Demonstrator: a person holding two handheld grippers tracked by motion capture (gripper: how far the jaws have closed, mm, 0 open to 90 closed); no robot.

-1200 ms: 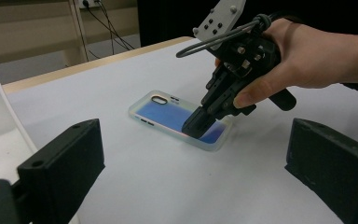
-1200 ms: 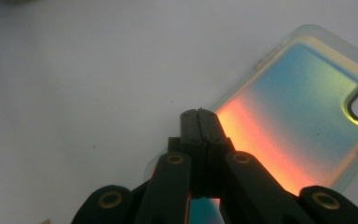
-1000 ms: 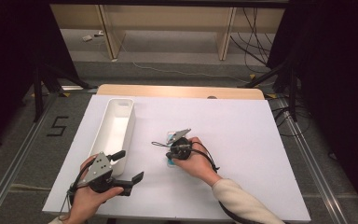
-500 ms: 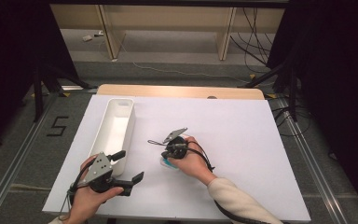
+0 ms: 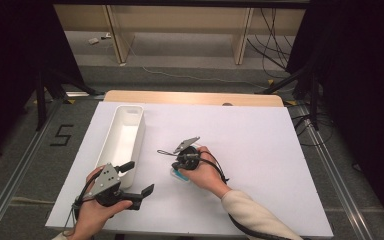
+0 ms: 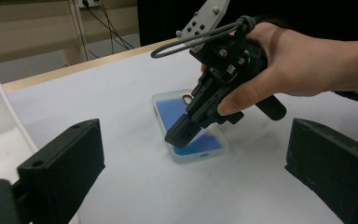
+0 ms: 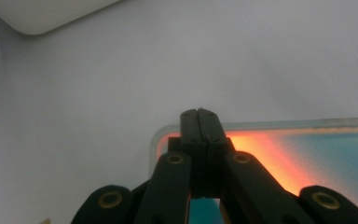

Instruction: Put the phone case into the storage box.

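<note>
Both tips of my right claw (image 6: 177,136) are pressed together on the case (image 6: 189,126); I'd push gently, staying low.

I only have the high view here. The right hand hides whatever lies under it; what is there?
Observer: A clear-rimmed phone case with a blue inside, flat on the white table.
Operator: Is the right gripper open over it?
Observer: No. The right gripper has its jaws shut together, tips down on the case's blue inside near one rounded corner; nothing is clamped.
Operator: And the left gripper?
Observer: The left gripper has its jaws wide apart with nothing between them, aimed at the case, with the white oblong plastic tray beside it.
</note>
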